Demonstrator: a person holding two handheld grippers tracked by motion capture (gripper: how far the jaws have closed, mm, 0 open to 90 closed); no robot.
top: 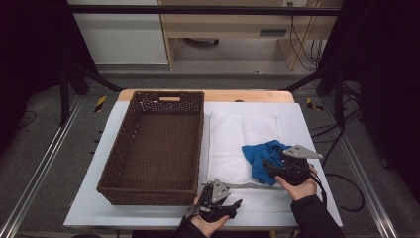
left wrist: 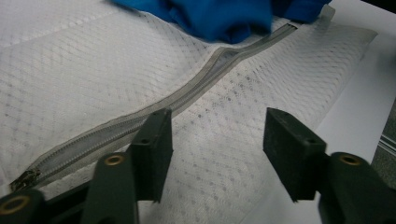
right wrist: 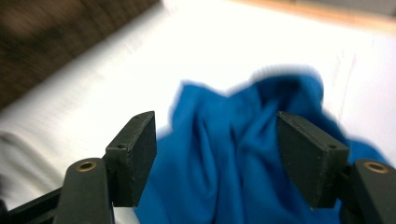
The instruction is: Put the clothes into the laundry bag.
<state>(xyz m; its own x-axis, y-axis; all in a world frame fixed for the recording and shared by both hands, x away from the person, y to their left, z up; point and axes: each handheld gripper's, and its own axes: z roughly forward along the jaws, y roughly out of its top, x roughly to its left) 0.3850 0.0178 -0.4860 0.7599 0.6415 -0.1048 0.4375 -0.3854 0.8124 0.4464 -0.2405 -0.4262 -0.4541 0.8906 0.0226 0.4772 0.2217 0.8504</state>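
Blue cloth [top: 261, 157] on the white mesh laundry bag [top: 233, 144]

The right gripper [right wrist: 217, 154] stands wide above the crumpled cloth, pads clear of it; the left gripper [left wrist: 217, 154] gapes over the bag's zipper [left wrist: 154, 112], holding nothing.

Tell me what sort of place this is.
Probably a lab recording station, not a home: a white-topped table inside a dark metal frame, cables on the floor behind, and laundry props, a wicker basket and mesh bag.
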